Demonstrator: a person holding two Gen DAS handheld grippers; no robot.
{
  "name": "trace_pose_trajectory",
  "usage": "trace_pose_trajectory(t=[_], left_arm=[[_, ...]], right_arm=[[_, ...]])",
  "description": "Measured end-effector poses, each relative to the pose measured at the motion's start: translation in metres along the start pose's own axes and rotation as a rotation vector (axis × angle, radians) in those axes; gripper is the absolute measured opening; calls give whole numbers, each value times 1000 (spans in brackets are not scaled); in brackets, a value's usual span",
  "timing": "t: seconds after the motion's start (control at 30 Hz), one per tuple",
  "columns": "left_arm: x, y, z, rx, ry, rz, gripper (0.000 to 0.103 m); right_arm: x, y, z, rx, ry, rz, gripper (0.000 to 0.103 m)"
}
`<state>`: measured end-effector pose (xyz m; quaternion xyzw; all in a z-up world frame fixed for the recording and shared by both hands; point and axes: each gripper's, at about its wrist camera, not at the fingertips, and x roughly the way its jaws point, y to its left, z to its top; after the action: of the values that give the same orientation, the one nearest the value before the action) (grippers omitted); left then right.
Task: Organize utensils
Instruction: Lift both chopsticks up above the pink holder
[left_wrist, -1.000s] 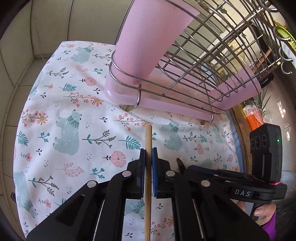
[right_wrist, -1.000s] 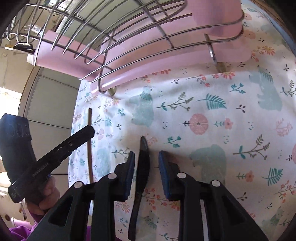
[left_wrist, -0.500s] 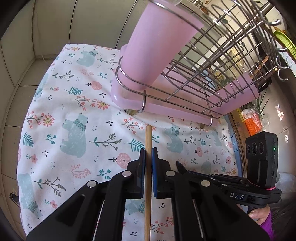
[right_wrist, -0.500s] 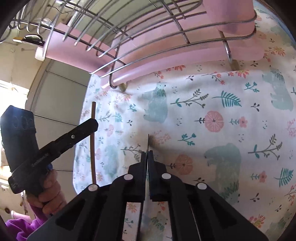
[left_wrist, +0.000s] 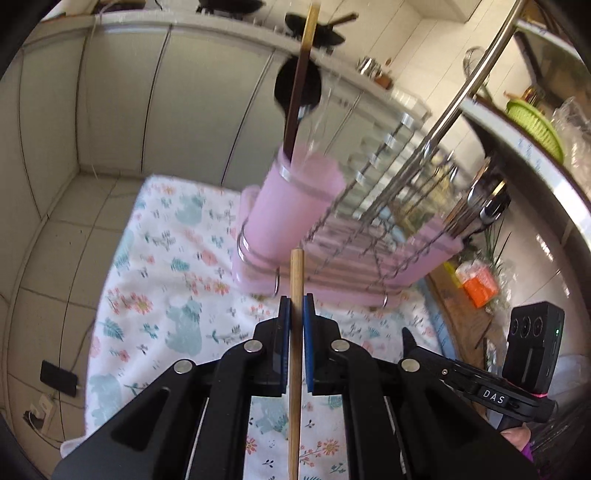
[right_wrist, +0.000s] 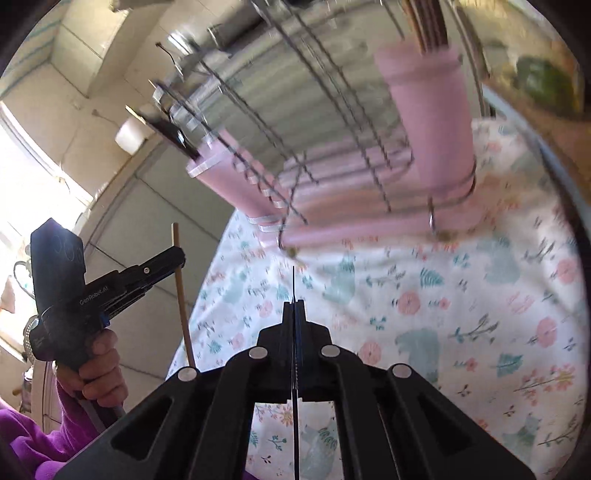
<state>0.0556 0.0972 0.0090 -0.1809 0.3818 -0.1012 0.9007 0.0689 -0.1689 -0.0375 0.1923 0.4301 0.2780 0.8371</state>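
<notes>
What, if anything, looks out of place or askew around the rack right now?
Nothing stands out. The rack stands upright on the cloth, with utensils standing in its pink cup. The left gripper holds a chopstick and the right gripper a thin dark utensil, both lifted off the cloth.

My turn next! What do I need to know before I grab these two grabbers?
Left gripper: shut on a thin wooden chopstick, lifted off the floral cloth.
Right gripper: shut on a thin dark flat utensil, seen edge-on, also in the air.
The pink utensil cup on the wire dish rack stands ahead and already holds a dark spoon and sticks.
Done: both pieces picked up.
Left: carry each to the rack's holders, drop it in, open the fingers.
</notes>
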Motion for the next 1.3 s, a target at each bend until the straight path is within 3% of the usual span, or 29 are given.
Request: trace_pose_trajectory(t=[0.17, 0.37, 0.5, 0.7, 0.93, 1.3], left_arm=[[-38, -13, 27, 9, -132, -20, 6], [-79, -35, 62, 53, -298, -42, 6], [-98, -51, 87, 72, -409, -47, 6], [-107, -72, 121, 92, -563, -5, 6], [-99, -79, 141, 81, -672, 44, 6], [-77, -74, 143, 111, -728, 85, 6]], right_arm=[[-47, 9, 22, -46, -158, -9, 1], [-117, 17, 63, -112, -431, -76, 1], [-139, 24, 85, -170, -594, -122, 1], [-143, 22, 111, -242, -762, -196, 1], [-119, 5, 132, -283, -840, -259, 1], [-83, -11, 117, -349, -859, -293, 1]])
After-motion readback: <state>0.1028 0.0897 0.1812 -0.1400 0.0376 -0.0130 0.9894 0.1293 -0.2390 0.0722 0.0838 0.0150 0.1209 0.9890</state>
